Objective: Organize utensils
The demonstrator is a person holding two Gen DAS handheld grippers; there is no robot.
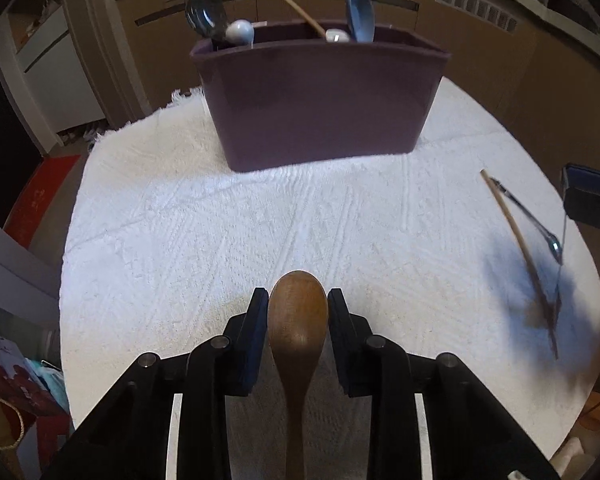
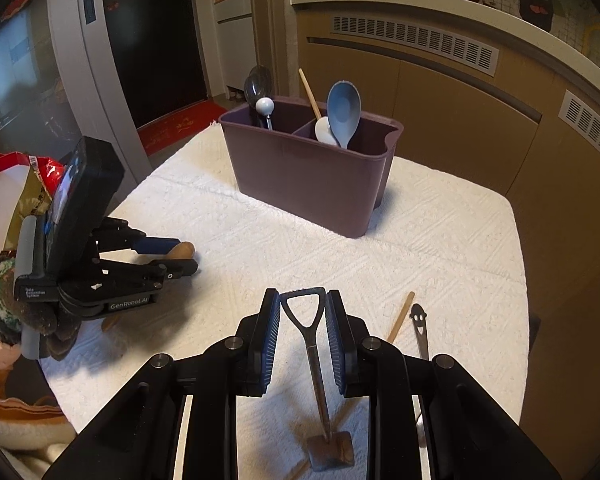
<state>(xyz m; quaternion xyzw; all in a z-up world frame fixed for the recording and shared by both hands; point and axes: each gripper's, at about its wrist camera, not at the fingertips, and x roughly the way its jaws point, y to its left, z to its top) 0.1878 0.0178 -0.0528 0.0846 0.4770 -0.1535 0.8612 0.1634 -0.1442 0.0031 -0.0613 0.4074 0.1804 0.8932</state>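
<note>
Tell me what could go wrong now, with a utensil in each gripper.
The left gripper pinches the wooden spoon by its rounded bowl, so it could slip or swing. The right gripper holds the shovel-shaped metal spoon only by its handle loop, so it may pivot. The purple caddy is already crowded.

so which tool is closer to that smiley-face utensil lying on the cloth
Right. The right tool, holding the shovel-handled utensil, hangs just beside the smiley-face utensil; the left tool, holding the wooden spoon, is across the cloth.

Smooth brown wooden spoon (image 1: 297, 316), dull metal shovel-shaped utensil (image 2: 314, 344), matt purple plastic caddy (image 2: 312, 168), rough white woven cloth (image 2: 440, 248).
</note>
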